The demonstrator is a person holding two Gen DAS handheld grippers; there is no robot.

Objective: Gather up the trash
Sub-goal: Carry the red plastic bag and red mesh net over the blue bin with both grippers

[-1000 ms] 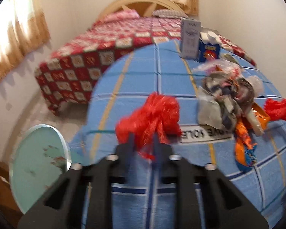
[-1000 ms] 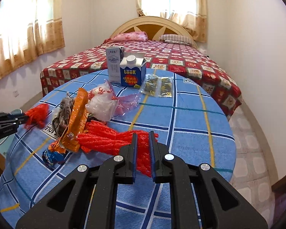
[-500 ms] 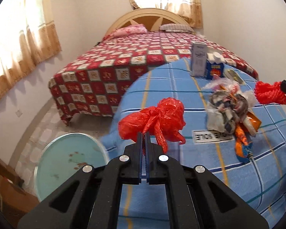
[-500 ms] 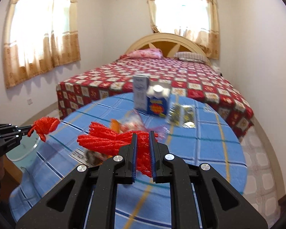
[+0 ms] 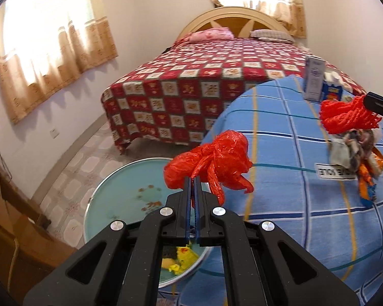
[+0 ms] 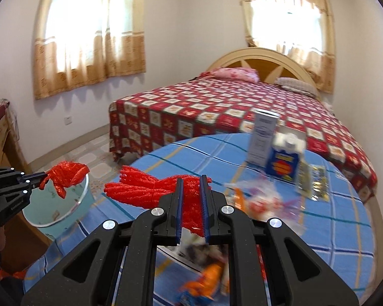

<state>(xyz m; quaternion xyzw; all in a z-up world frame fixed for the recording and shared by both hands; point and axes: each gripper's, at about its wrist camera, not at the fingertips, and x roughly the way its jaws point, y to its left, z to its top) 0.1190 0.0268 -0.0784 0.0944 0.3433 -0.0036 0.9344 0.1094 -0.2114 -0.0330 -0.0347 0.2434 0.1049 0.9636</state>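
My left gripper (image 5: 193,178) is shut on a crumpled red plastic bag (image 5: 217,158) and holds it in the air over the rim of a pale teal bin (image 5: 130,199) beside the table. The bag also shows in the right wrist view (image 6: 66,173), with the bin (image 6: 61,209) below it. My right gripper (image 6: 191,178) is shut on a red mesh net (image 6: 150,191) and holds it above the table's left part. The net also shows in the left wrist view (image 5: 347,117).
A round table with a blue checked cloth (image 5: 280,132) holds a pile of wrappers (image 5: 357,153), two cartons (image 6: 273,145) and foil packets (image 6: 316,183). A bed with a red quilt (image 6: 217,112) stands behind. A wooden cabinet (image 5: 10,229) stands left of the bin.
Both grippers have lifted their loads off the table and swung left. The red bag now hangs over the bin, and the net has followed above the table's left side.
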